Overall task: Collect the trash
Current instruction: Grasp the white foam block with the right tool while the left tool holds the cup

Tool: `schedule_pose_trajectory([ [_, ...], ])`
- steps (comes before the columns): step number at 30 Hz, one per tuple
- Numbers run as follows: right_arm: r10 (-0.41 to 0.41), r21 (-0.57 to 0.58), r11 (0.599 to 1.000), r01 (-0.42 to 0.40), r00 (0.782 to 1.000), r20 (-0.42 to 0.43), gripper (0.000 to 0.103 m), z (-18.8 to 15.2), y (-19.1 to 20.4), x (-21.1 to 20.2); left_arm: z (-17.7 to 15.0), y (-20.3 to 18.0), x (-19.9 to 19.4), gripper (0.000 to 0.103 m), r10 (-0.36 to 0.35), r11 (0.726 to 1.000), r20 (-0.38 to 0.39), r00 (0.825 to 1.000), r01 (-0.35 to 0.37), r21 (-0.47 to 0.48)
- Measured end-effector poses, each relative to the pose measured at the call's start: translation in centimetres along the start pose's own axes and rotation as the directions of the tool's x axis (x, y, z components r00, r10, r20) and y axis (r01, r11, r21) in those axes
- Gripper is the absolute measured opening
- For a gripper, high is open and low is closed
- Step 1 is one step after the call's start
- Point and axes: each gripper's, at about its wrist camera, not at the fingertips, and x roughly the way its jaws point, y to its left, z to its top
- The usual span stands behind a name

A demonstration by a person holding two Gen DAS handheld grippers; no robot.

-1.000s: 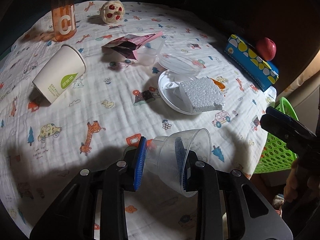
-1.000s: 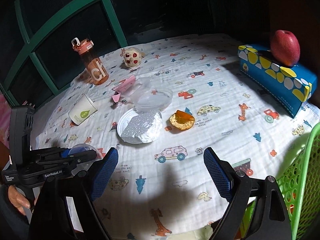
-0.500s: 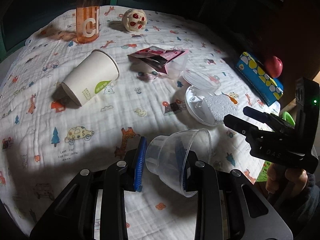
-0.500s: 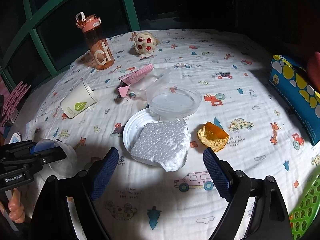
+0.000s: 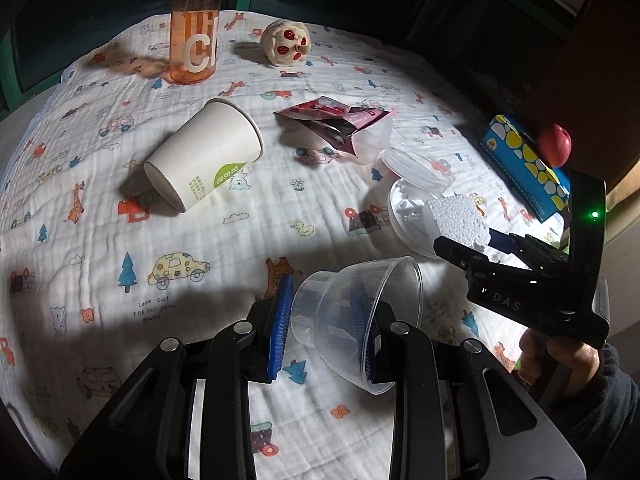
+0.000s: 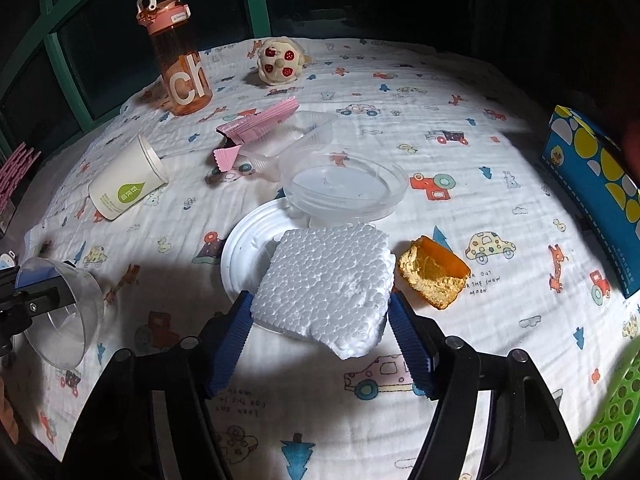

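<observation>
Spread over the table (image 6: 460, 92) is a white cloth printed with cars and animals; dark window frames are seen behind it. A white foam block (image 6: 326, 286), pebbled and ragged at its near corner, is laid half on a white plastic lid (image 6: 244, 248). Just behind the foam block a clear shallow dish (image 6: 344, 186) is seen, empty. A paper cup (image 5: 202, 160) is lying on its side left of the foam block, nothing visible inside. An orange peel (image 6: 434, 272) is found just right of the block. The right tool (image 6: 320, 344) is being closed, its blue pads flanking the foam block's sides. The left tool (image 5: 322, 322) is clamped on an empty clear plastic cup (image 5: 360, 316).
</observation>
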Motion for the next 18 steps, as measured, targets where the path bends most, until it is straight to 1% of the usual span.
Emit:
schedule_pose_trajectory([
  [5,0.021,0.025,0.999,-0.022,0.999,0.044,0.066,-0.2,-0.6,-2.2,0.3,-1.2,-0.3,0.029,-0.007,1.000,0.005,1.000,0.007,0.021],
  [9,0.029,0.081,0.996,-0.037,0.996,0.090,0.066,-0.8,-2.3,-5.3,0.8,-2.9,-0.6,0.029,-0.024,0.998,0.011,1.000,0.024,0.050],
  [10,0.019,0.101,0.994,-0.030,0.994,0.112,0.066,-1.4,-3.2,-6.9,1.0,-3.7,-0.7,0.028,-0.035,0.997,0.014,0.999,0.034,0.063],
  [14,-0.030,0.156,0.988,0.005,0.987,0.160,0.066,-3.4,-6.0,-10.6,1.6,-7.0,-0.7,0.029,-0.071,0.989,0.014,0.997,0.068,0.128],
  [17,-0.089,0.218,0.975,0.047,0.978,0.188,0.066,-5.6,-9.3,-13.8,1.9,-9.3,-0.5,0.029,-0.098,0.982,0.008,0.995,0.096,0.163],
  [18,-0.114,0.249,0.966,0.063,0.974,0.194,0.066,-6.6,-10.8,-15.0,2.0,-10.5,-0.3,0.029,-0.118,0.977,-0.001,0.993,0.116,0.179],
])
